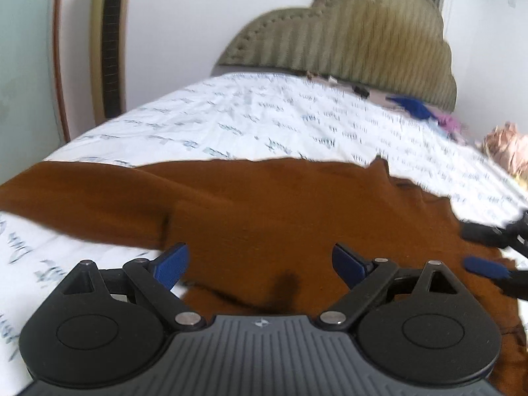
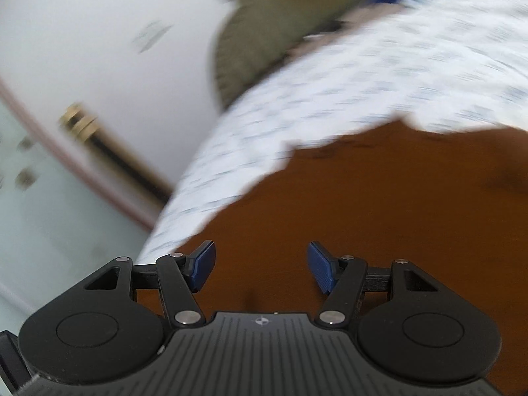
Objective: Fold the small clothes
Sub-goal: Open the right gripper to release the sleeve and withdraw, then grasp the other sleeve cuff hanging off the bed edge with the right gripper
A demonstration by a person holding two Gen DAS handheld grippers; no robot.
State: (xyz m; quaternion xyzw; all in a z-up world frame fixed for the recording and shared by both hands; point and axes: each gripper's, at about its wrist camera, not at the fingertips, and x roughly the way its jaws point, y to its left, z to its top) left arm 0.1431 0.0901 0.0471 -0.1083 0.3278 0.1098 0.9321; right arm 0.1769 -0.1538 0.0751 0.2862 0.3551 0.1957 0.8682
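A brown garment [image 1: 264, 204] lies spread on the white printed bed sheet [image 1: 231, 115], one sleeve reaching out to the left. My left gripper [image 1: 260, 265] is open and empty, just above the garment's near edge. My right gripper [image 2: 260, 265] is open and empty over the same brown garment [image 2: 379, 198], near its left edge. The right gripper also shows in the left wrist view [image 1: 485, 247], open, at the garment's right side. The right wrist view is tilted and blurred.
An olive padded headboard [image 1: 356, 29] stands at the far end of the bed. Blue, pink and peach clothes [image 1: 429, 112] lie at the far right of the bed. A gold tower fan [image 1: 109, 43] stands by the wall at left.
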